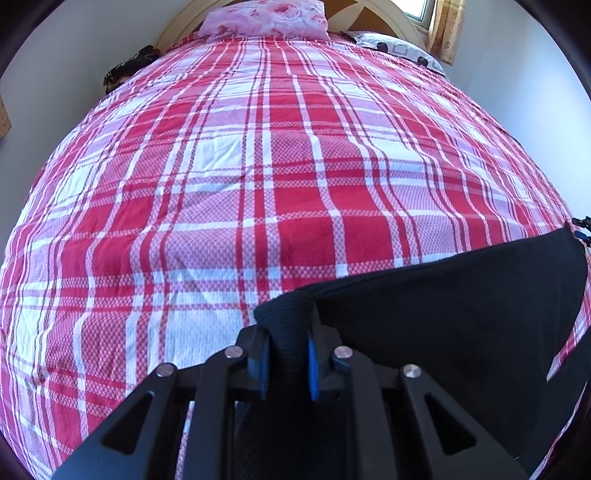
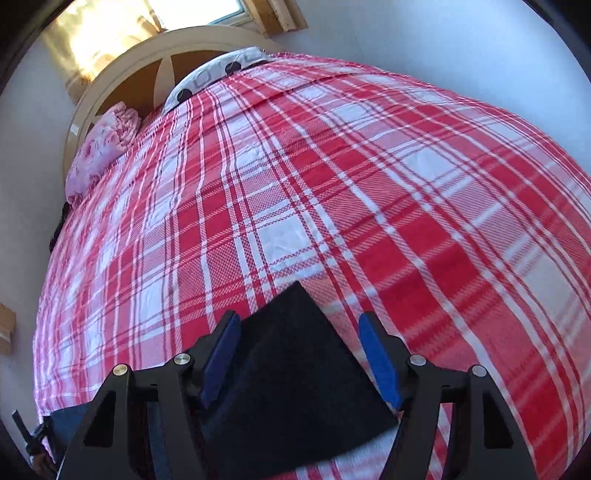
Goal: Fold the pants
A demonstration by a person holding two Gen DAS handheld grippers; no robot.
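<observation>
The black pants lie on a red and white plaid bedspread at the near edge of the bed. My left gripper is shut on a thick edge of the pants, which bunches up between the blue pads. In the right wrist view a corner of the pants lies flat between the fingers of my right gripper. That gripper is open, its blue pads on either side of the cloth and apart from it.
A pink floral pillow and a grey patterned pillow lie at the curved headboard. A dark cloth sits at the bed's far left edge. White walls flank the bed. A window is behind the headboard.
</observation>
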